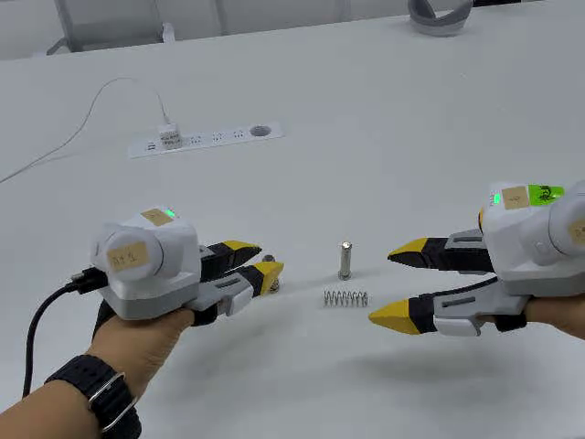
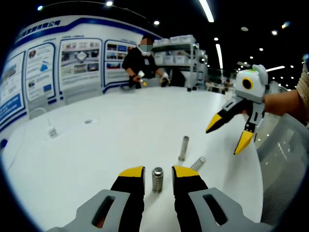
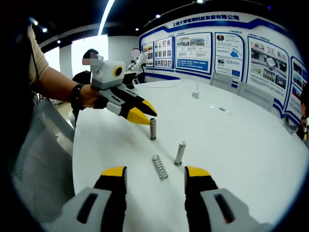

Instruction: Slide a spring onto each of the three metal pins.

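Long white ceiling strip lights point(image 2: 208, 9) brighten the smooth white worktop point(image 1: 411, 146) evenly, casting faint soft shadows; both gripper views bend at their edges.

Table point(image 1: 411, 165), layout as seen from the person's side.
- Bare pin point(image 1: 345, 261) stands upright near mid-table.
- Loose spring point(image 1: 345, 297) lies flat on the table just in front of the bare pin, apart from its base.
- Sleeved pin point(image 2: 158, 180), with a spring on it, stands left of those two, between the tips of the left claw point(image 1: 270, 258).
- Right claw point(image 1: 380, 287) hangs to the right. The bare pin and loose spring sit between the two claws.
- Power strip point(image 1: 203, 139) lies farther back, to the left. A plug point(image 1: 168, 135) is seated on it, near its left end, and a cable point(image 1: 89, 112) runs off leftward.
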Action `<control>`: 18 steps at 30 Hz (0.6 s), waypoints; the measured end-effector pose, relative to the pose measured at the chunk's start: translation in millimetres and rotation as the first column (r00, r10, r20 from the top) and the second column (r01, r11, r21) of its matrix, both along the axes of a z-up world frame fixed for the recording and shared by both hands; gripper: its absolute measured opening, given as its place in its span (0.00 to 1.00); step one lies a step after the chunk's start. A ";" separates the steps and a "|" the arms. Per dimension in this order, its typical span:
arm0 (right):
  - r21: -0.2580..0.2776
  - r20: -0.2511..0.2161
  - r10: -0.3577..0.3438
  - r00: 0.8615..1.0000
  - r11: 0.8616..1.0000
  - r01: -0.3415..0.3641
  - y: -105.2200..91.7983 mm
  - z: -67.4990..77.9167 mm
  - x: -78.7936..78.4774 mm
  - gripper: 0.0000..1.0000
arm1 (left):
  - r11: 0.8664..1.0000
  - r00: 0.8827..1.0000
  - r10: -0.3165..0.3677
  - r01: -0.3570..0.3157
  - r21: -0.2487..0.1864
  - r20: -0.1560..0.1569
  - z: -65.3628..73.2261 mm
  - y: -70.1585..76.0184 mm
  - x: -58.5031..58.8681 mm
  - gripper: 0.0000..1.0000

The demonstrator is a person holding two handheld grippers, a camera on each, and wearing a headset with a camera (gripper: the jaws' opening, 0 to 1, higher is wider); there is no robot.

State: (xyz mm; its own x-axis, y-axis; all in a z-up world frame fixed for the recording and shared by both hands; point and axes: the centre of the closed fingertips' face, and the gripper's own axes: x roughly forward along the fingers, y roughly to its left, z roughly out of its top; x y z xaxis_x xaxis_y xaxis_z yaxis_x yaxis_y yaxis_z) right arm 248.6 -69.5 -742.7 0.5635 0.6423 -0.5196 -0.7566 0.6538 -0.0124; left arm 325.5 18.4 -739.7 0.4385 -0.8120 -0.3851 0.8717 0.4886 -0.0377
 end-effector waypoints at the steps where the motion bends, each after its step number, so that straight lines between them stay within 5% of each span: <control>1: -0.002 0.000 0.002 1.000 1.000 -0.002 0.3 -0.3 0.4 0.48 | 1.000 1.000 0.001 -0.001 -0.001 0.000 0.7 0.4 -0.4 0.23; 18: -0.045 -0.034 0.029 0.999 0.999 -0.031 -0.4 -17.2 12.8 0.36 | 0.999 1.000 0.022 -0.021 -0.037 0.022 23.5 18.1 -9.8 0.25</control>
